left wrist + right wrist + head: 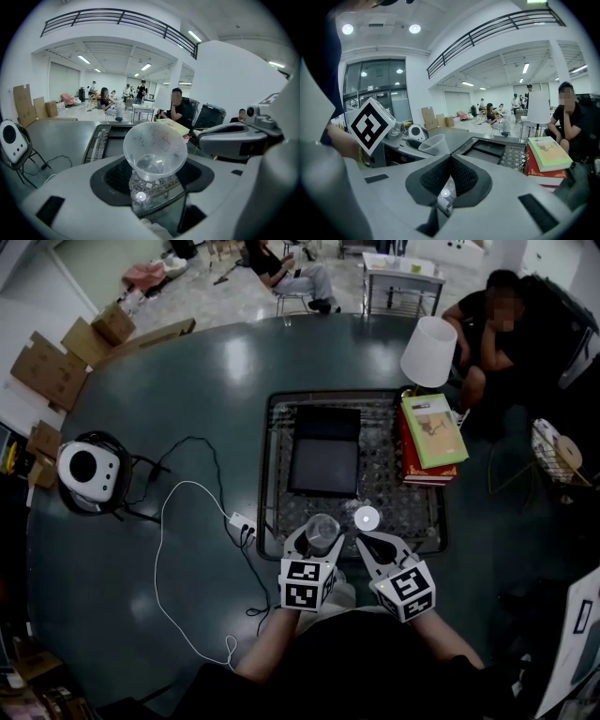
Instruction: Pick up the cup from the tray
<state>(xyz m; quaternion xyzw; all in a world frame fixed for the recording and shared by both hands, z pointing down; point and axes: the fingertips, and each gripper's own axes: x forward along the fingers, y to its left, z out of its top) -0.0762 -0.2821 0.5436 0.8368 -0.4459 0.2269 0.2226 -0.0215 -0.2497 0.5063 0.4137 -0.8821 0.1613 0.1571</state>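
At the near edge of the tray (266,456), on the desk (159,399):
- Cup (154,150): clear thin plastic; likely light, easily crushed, slippery; best held low, near the base.
- Left hand-held gripper (151,178): jaws wide, clamped on the cup's lower wall.
- Right hand-held gripper (449,163): jaws together, empty.

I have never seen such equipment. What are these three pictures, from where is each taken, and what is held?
No robot arm: a person holds two hand grippers, each with two jaws. The head view is from a camera on the person's head, looking down at a dark table. Each gripper view is from a camera on that gripper, looking along its jaws. On the table lie a mesh tray, stacked books and a white lamp. The left gripper holds a clear cup at the tray's near edge. The right gripper is shut and empty.
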